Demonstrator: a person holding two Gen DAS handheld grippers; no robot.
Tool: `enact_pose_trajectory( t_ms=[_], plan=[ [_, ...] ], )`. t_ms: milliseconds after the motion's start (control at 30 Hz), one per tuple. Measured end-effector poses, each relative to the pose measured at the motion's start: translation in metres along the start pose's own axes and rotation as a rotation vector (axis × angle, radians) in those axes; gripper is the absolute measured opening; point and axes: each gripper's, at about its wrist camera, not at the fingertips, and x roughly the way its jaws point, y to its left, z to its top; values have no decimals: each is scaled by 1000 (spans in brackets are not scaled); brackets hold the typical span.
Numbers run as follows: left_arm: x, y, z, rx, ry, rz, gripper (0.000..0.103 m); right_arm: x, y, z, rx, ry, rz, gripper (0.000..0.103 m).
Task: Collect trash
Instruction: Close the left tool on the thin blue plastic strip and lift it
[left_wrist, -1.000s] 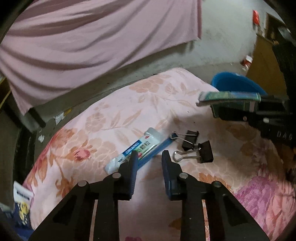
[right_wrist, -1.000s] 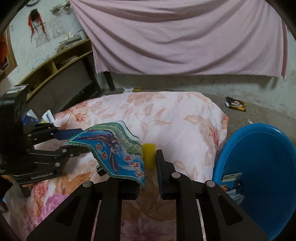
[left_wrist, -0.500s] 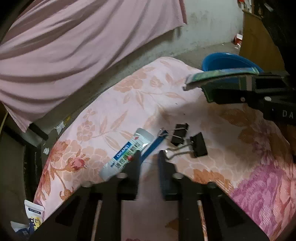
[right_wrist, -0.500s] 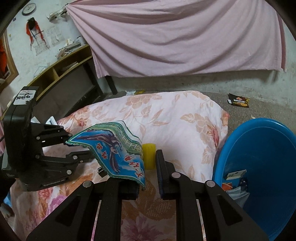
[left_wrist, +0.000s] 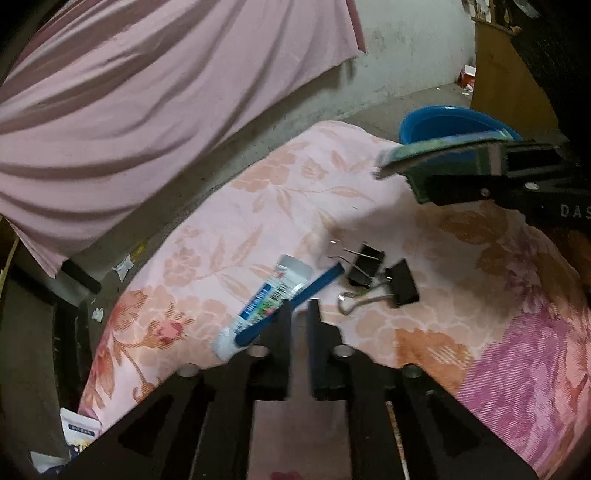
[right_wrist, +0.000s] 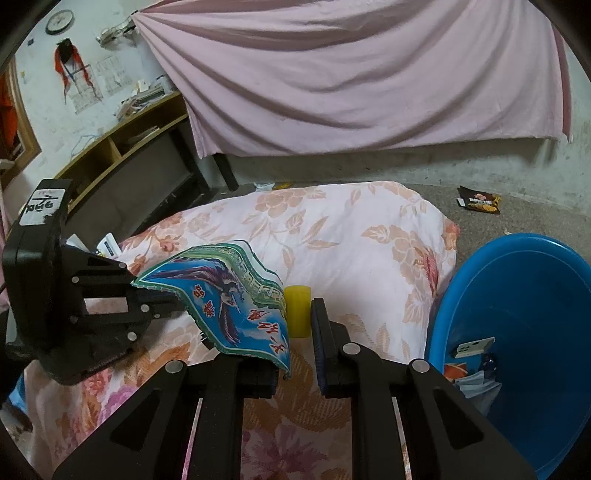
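Note:
My right gripper (right_wrist: 297, 332) holds a flat blue-and-green printed wrapper (right_wrist: 229, 299) by its left finger side; the jaws stand a little apart around it. The wrapper also shows in the left wrist view (left_wrist: 439, 155), held above the floral bedspread (left_wrist: 295, 206). My left gripper (left_wrist: 299, 317) is nearly closed and empty, just above a toothpaste tube (left_wrist: 269, 299) and a blue stick (left_wrist: 291, 306). The left gripper body shows in the right wrist view (right_wrist: 66, 291). A blue basin (right_wrist: 524, 332) with some trash inside stands at the right of the bed.
Two black binder clips (left_wrist: 384, 277) lie right of the tube. A yellow cylinder (right_wrist: 297, 310) stands on the bed. A dark snack packet (right_wrist: 478, 199) lies on the floor. A pink sheet (right_wrist: 351, 81) hangs behind. Shelves (right_wrist: 122, 147) stand at left.
My left gripper has closed its jaws much narrower and pulled back and up from the tube. My right gripper has kept the wrapper and drifted slightly toward the basin.

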Motion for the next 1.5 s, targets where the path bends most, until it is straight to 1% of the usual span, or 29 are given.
enact_pose_trajectory(
  t_ms=[33, 67, 133, 233, 300, 333, 367, 400, 433, 567, 633, 700, 733, 800, 900, 967, 1067, 1133, 1200, 1267, 1367, 1433, 1500],
  plan=[
    [-1, 3, 0, 3, -8, 4, 27, 0, -1, 0, 3, -2, 3, 13],
    [-1, 4, 0, 11, -19, 8, 37, 0, -2, 0, 7, -3, 7, 13],
    [-1, 5, 1, 37, -29, 2, 38, -2, -4, -1, 19, -5, 15, 13],
    [6, 1, 1, 82, 14, -9, 39, -1, -9, 0, 33, -3, 21, 13],
    [7, 1, 0, 84, 15, -30, 36, 2, -11, 0, 38, 6, 25, 13],
    [8, 2, 1, 77, 22, -52, 28, 2, -12, 1, 40, 8, 28, 13],
    [8, 4, 0, 66, 29, -73, 22, 3, -12, 1, 41, 8, 30, 13],
    [8, 5, 1, 59, 35, -74, 19, 3, -12, 1, 41, 8, 31, 13],
    [8, 4, 1, 61, 41, -65, 13, 2, -12, 1, 42, 8, 33, 13],
    [5, -4, 1, 87, 62, -52, 7, 1, -11, 1, 44, 7, 34, 13],
    [-1, -11, -1, 83, 72, -43, 6, 1, -11, 1, 43, 7, 33, 13],
    [-3, -10, -1, 50, 74, -46, 6, 1, -10, 1, 40, 7, 35, 13],
    [-5, -8, -2, 22, 73, -48, 5, 0, -10, 1, 38, 6, 36, 13],
    [-10, -7, -6, -74, 60, -65, 5, -2, -9, 0, 32, 1, 40, 13],
    [-18, -6, -10, -148, 28, -74, 3, -6, -7, -1, 26, -14, 44, 13],
    [-22, -10, -14, -164, 22, -71, 3, -9, -7, -2, 27, -24, 53, 13],
    [-29, -16, -15, -171, 38, -81, 3, -13, -8, -4, 28, -34, 59, 13],
    [-30, -14, -13, -182, 70, -116, 3, -15, -8, -6, 25, -34, 59, 13],
    [-32, -15, -9, -181, 91, -125, 3, -17, -7, -7, 21, -34, 59, 13],
    [-31, -17, -5, -172, 120, -129, 7, -17, -8, -8, 25, -36, 60, 13],
    [-27, -15, -1, -159, 120, -119, 7, -17, -9, -7, 29, -39, 64, 13],
    [-27, -13, 0, -178, 116, -129, 7, -18, -9, -7, 25, -41, 65, 13],
    [-27, -10, 0, -200, 114, -144, 4, -17, -7, -7, 21, -40, 63, 13]
  ],
)
